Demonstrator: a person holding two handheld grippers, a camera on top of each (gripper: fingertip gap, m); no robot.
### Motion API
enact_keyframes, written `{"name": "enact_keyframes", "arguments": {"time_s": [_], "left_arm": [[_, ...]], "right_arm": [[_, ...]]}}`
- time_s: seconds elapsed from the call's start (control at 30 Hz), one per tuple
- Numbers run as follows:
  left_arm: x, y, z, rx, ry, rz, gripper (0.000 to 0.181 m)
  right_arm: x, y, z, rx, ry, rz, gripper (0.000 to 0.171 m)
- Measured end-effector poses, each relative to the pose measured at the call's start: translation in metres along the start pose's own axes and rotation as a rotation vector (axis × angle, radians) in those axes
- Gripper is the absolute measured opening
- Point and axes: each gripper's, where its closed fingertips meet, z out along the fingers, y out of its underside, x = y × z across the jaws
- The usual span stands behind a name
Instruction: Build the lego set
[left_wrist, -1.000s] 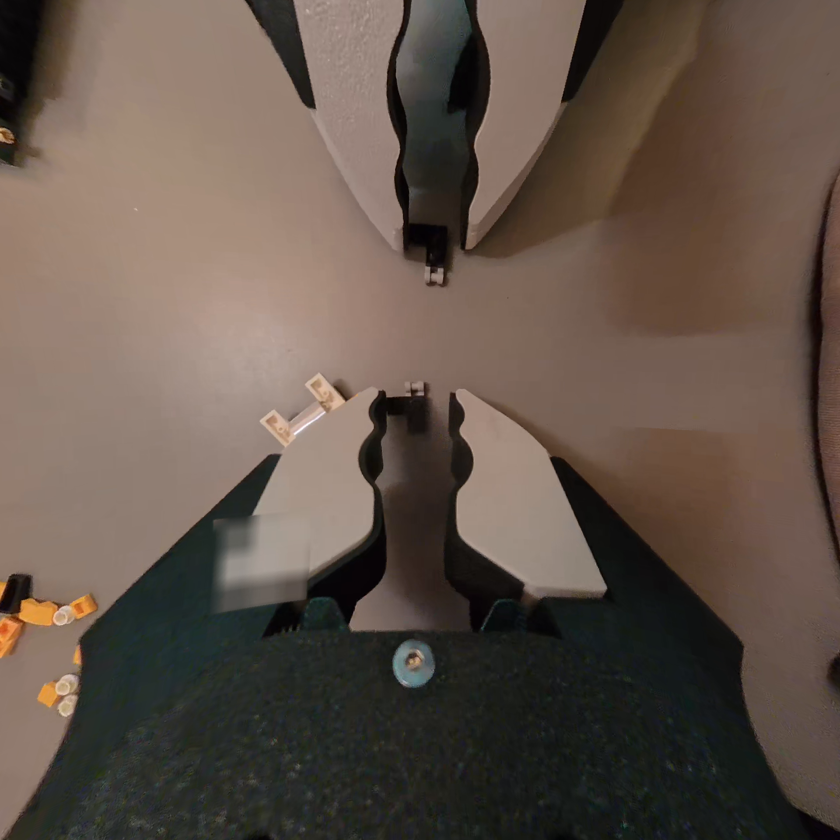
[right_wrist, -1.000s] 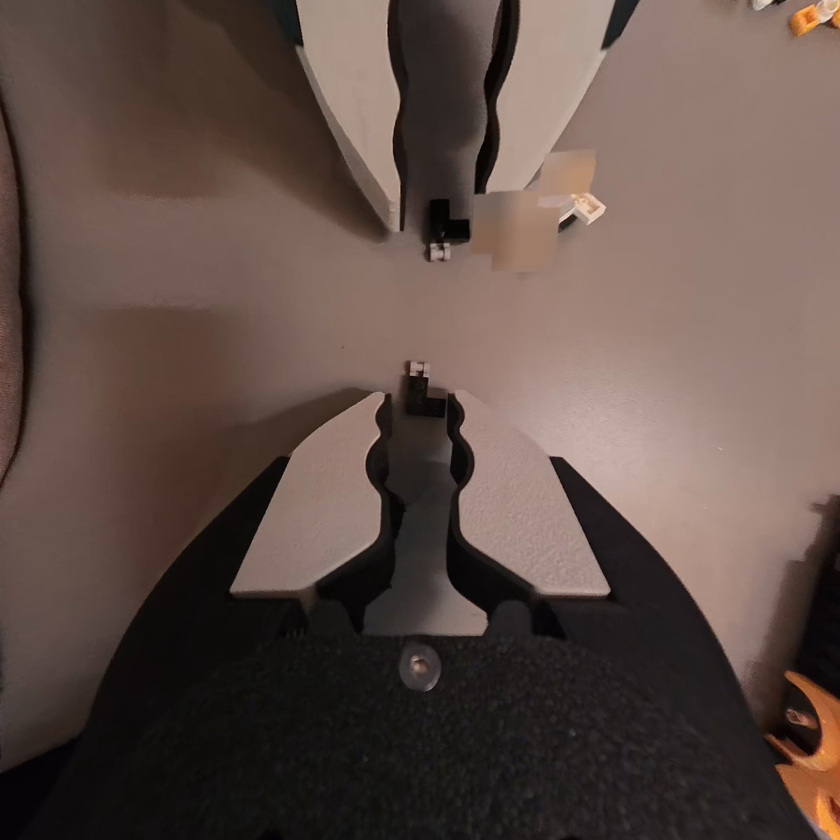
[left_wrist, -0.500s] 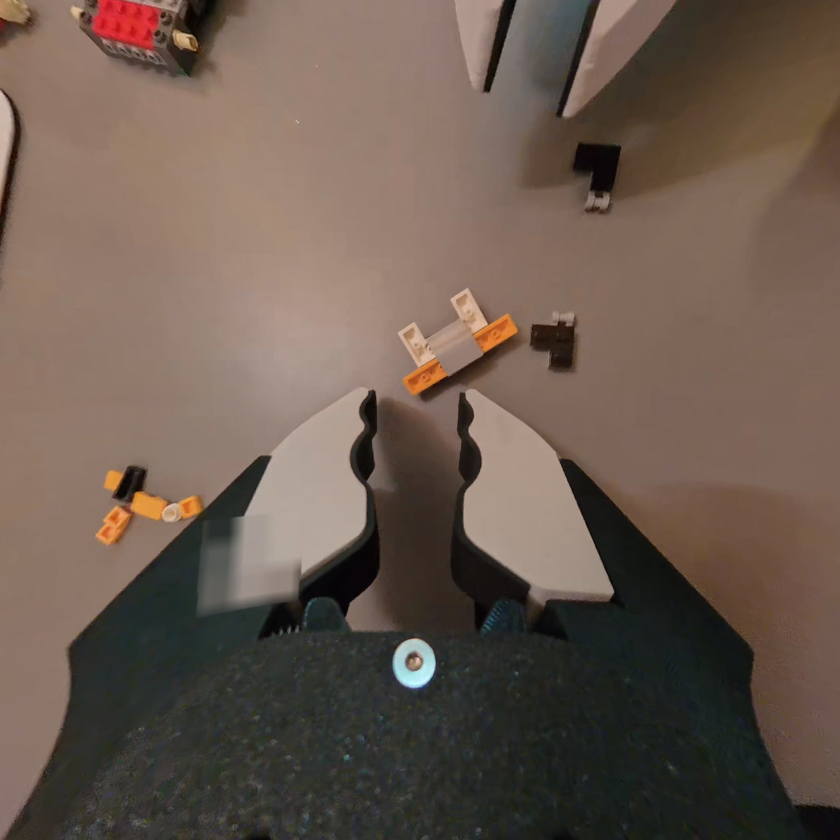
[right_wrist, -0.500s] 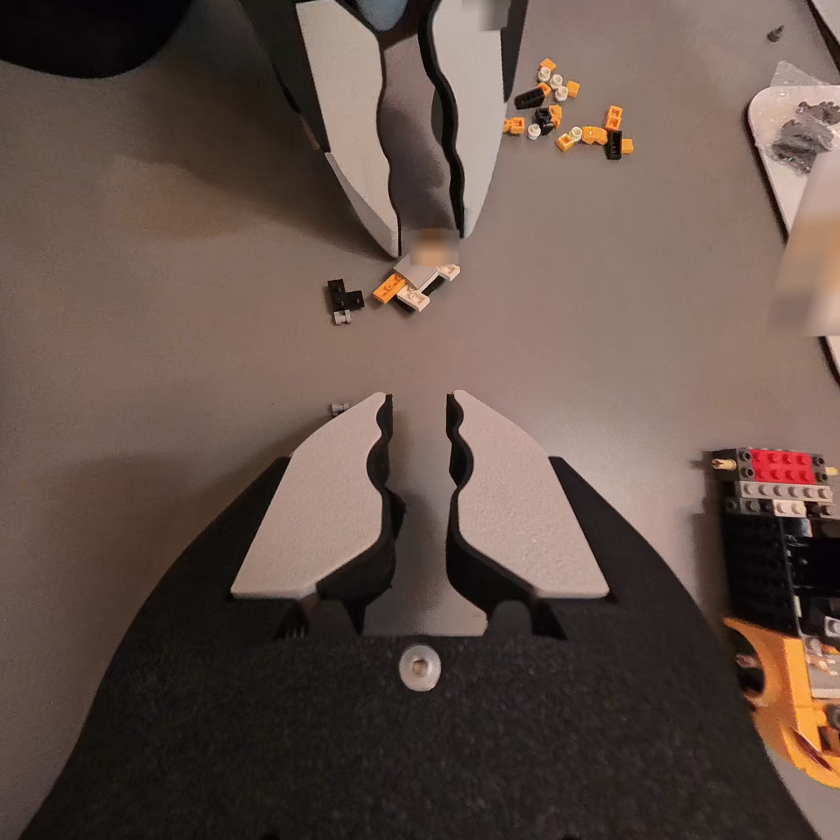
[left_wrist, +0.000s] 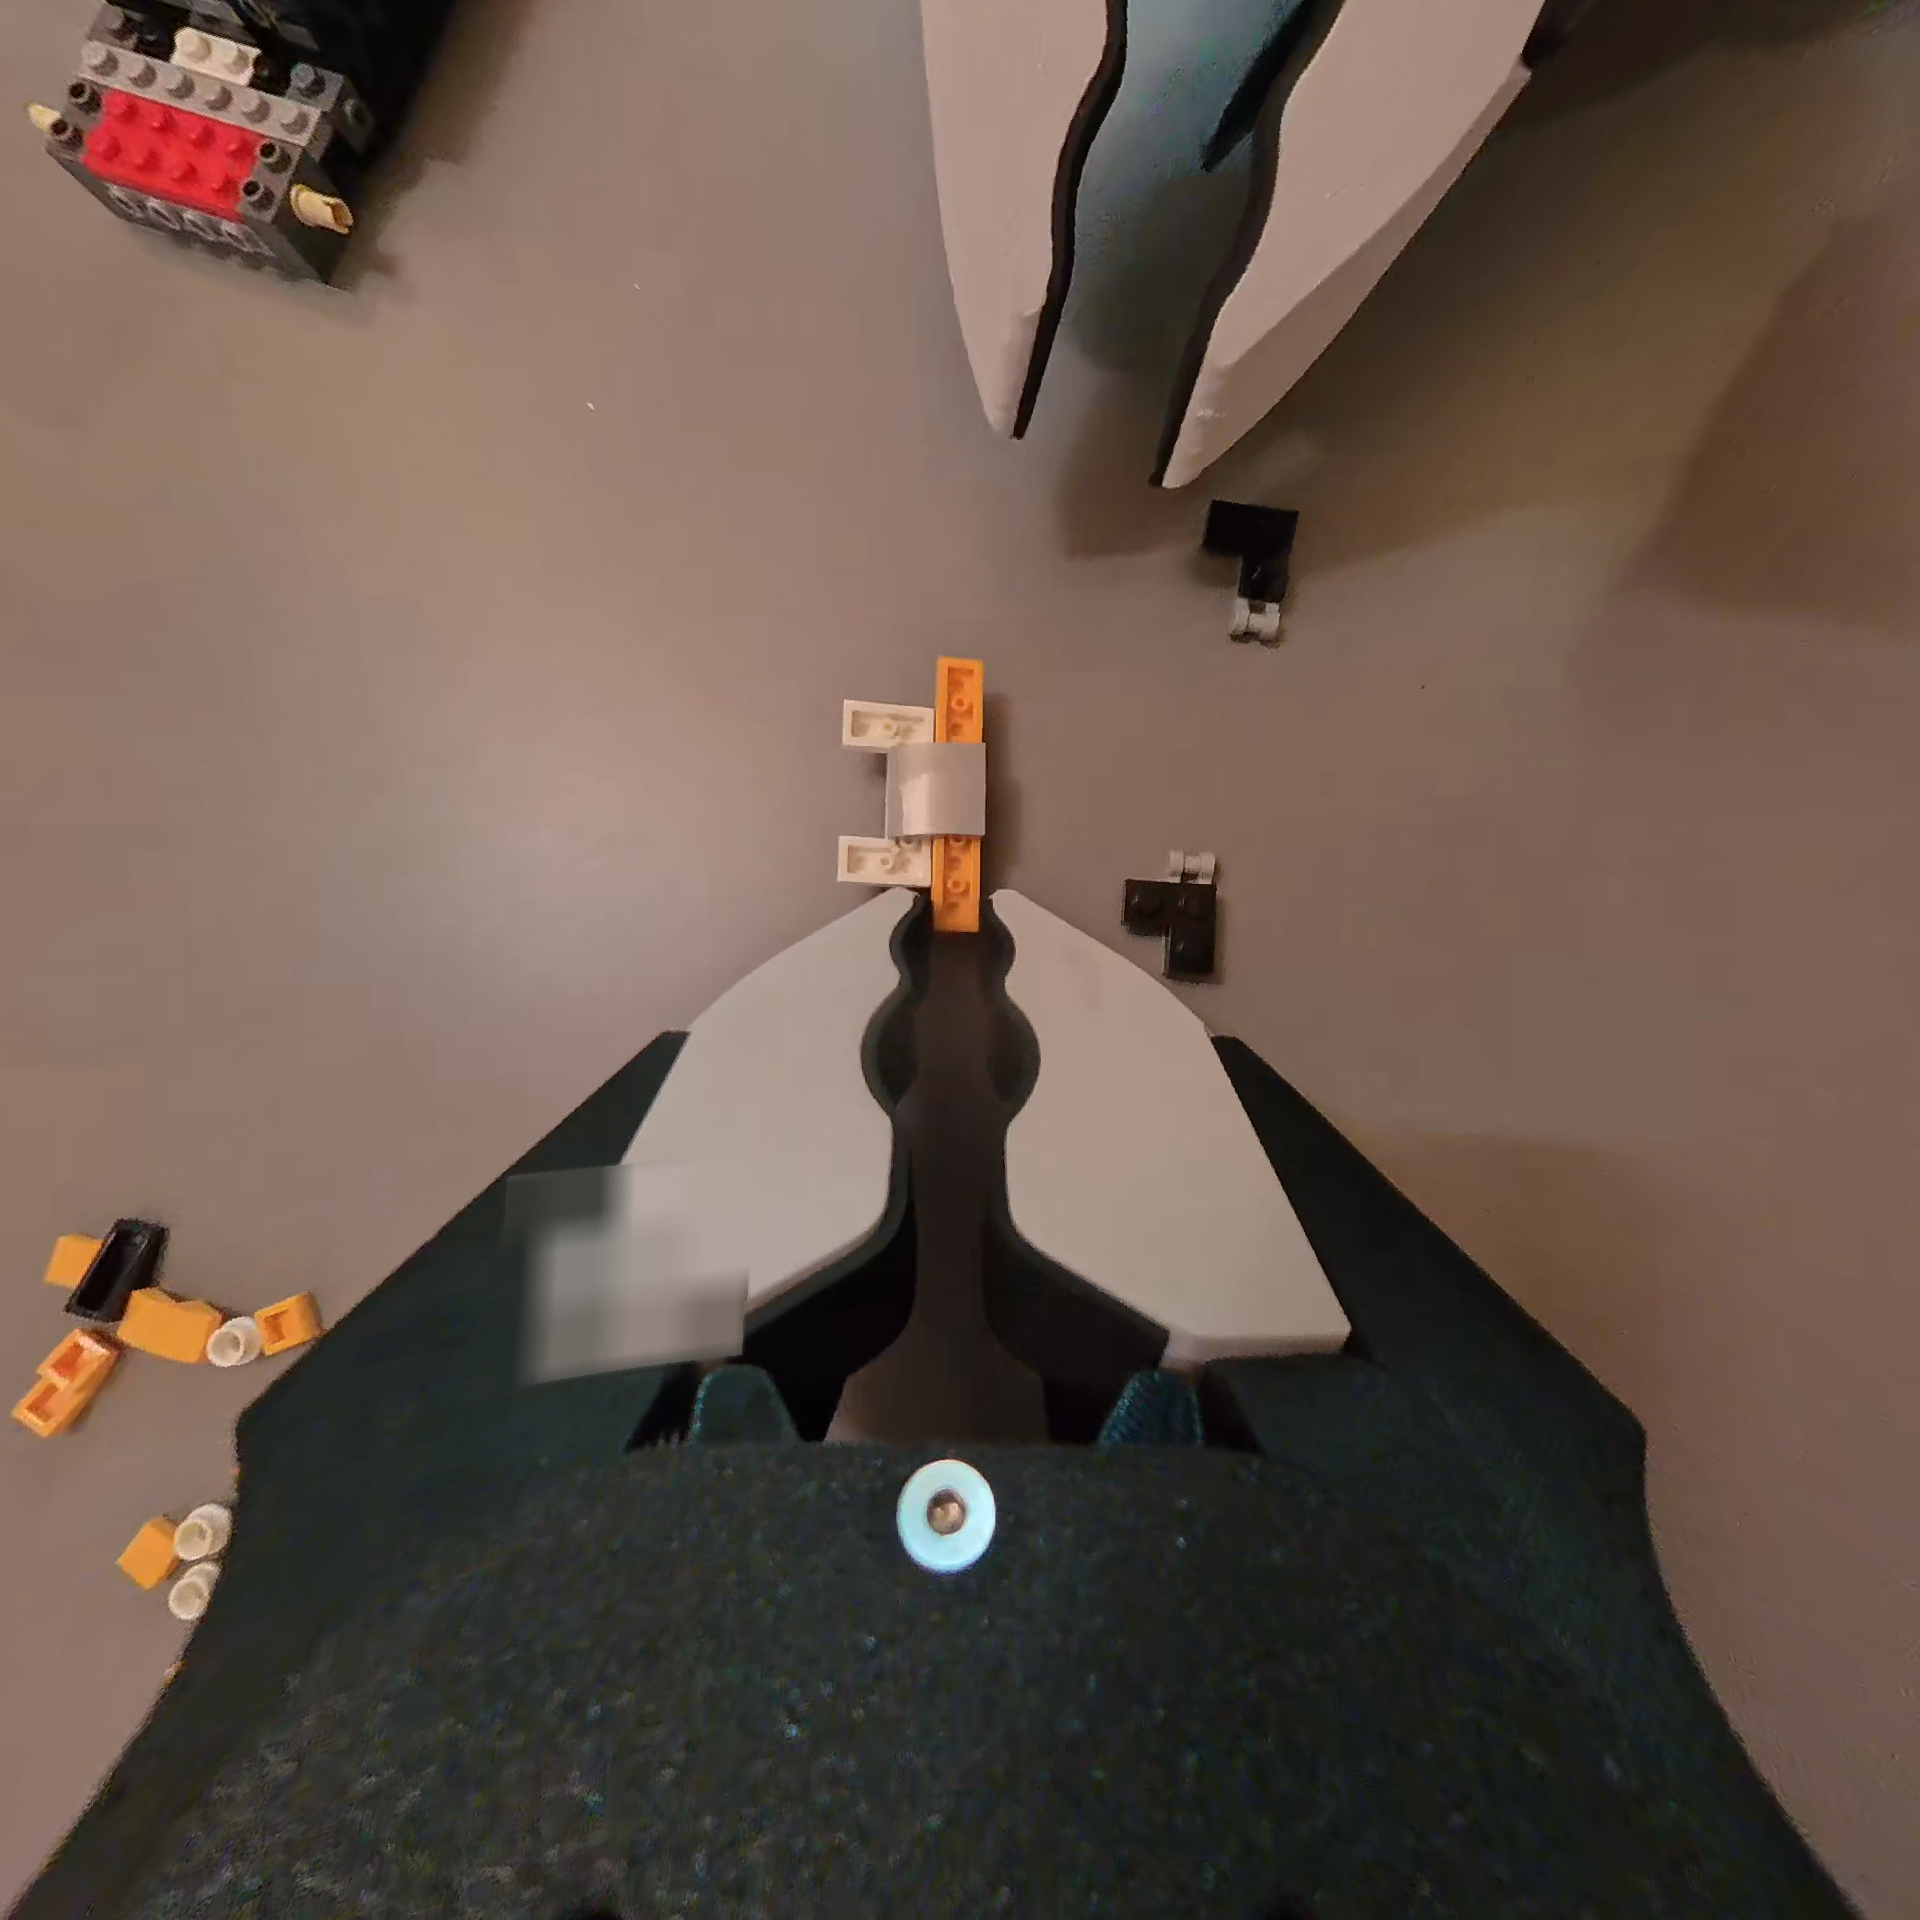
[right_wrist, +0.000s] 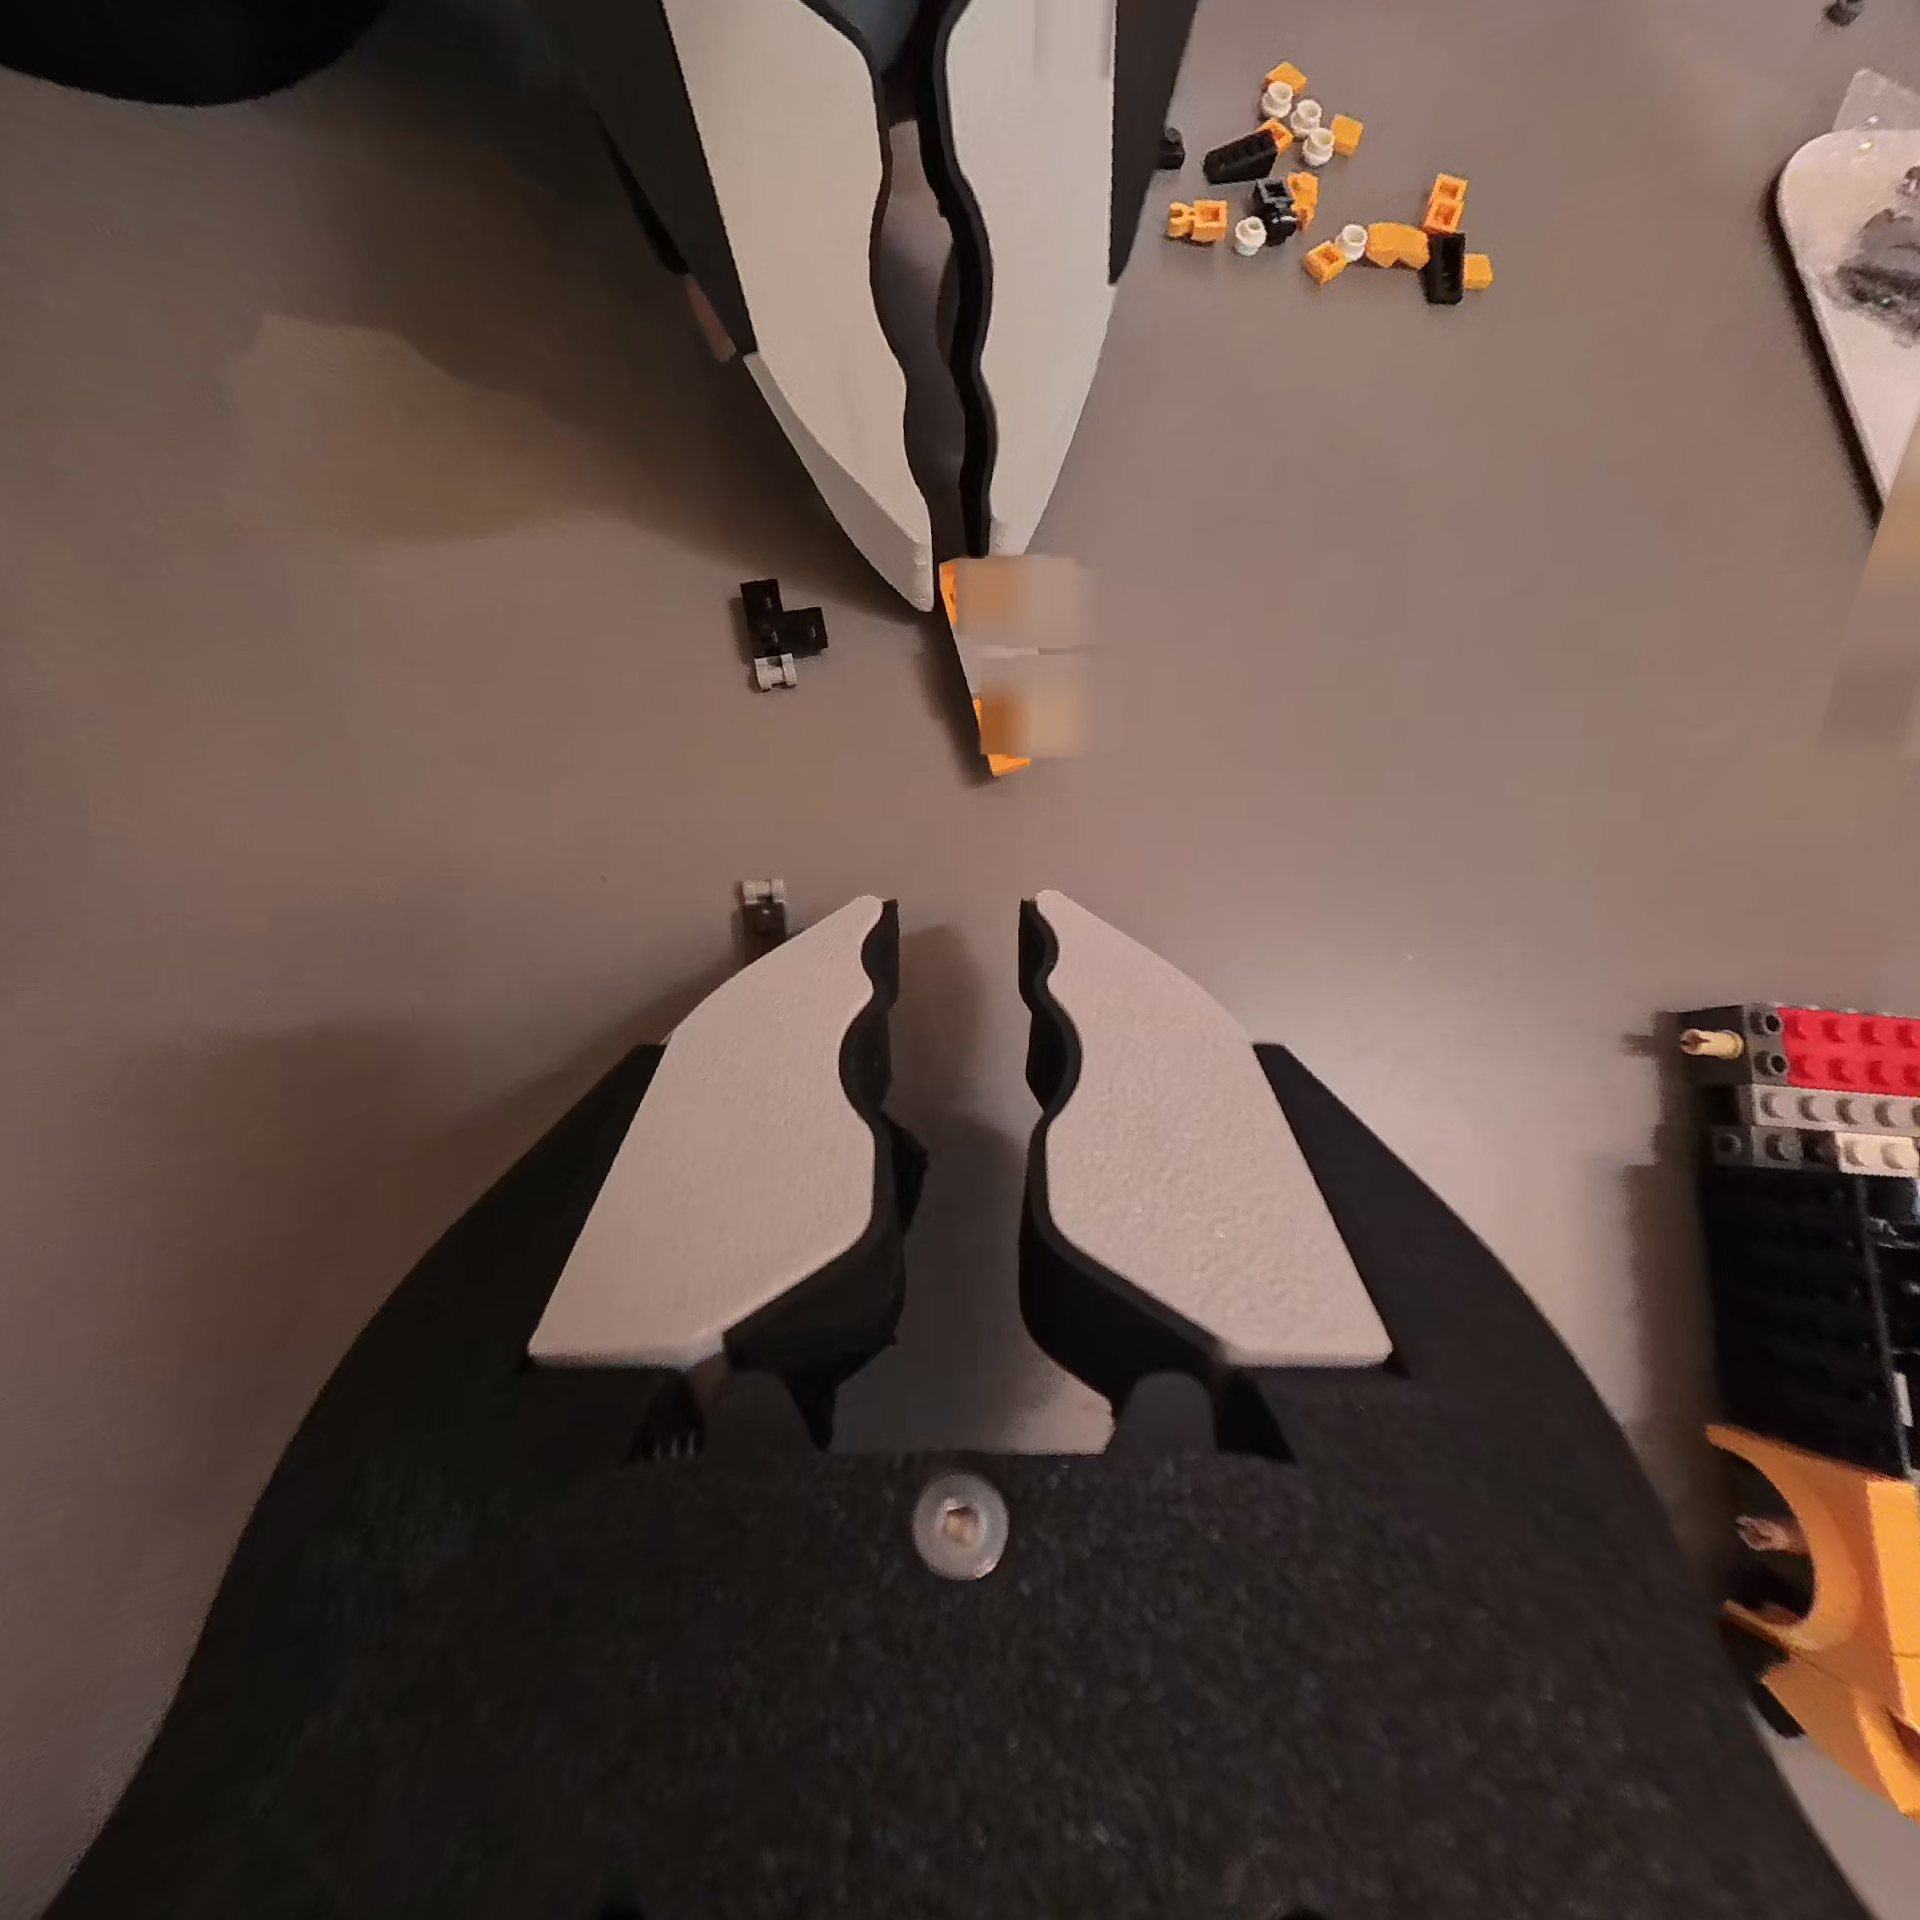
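your left tool (left_wrist: 956, 914) pinches the orange plate assembly (left_wrist: 958, 790) on the counter (left_wrist: 520, 675). your right tool (right_wrist: 958, 909) gapes empty, near that assembly.

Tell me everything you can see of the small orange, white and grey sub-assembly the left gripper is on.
The sub-assembly is a long, narrow orange plate with visible studs, crossed at its middle by a smooth grey tile, with two white plates sticking out to one side. It looks like glossy plastic. It points straight away from the left gripper, whose fingertips close on its near orange end. Whether it rests on the grey table or is lifted is unclear. In the right wrist view a blur patch covers most of it.
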Motion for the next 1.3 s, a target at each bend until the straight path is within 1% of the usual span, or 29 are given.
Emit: {"name": "enact_keyframes", "arguments": {"time_s": [0.23, 0.37, 0.43, 0.77, 0.97, 1.3], "left_arm": [[0.002, -0.002, 0.002, 0.036, 0.021, 0.007, 0.008], [0.011, -0.006, 0.004, 0.075, 0.087, -0.005, 0.008], [0.014, -0.008, 0.004, 0.091, 0.106, -0.004, 0.008], [0.018, -0.012, 0.007, 0.125, 0.114, 0.021, 0.011], [0.016, -0.013, 0.007, 0.136, 0.096, 0.026, 0.015], [0.016, -0.014, 0.008, 0.152, 0.090, 0.032, 0.009]], "right_arm": [[0.013, -0.007, 0.004, 0.081, 0.056, 0.015, 0.023], [0.006, -0.007, 0.013, 0.066, 0.038, -0.041, 0.029], [0.001, -0.007, 0.015, 0.062, 0.021, -0.062, 0.030], [-0.010, -0.007, 0.019, 0.051, -0.014, -0.099, 0.015], [-0.009, -0.008, 0.016, 0.072, -0.021, -0.074, 0.015], [-0.003, -0.007, 0.012, 0.092, -0.016, -0.037, 0.015]]}}
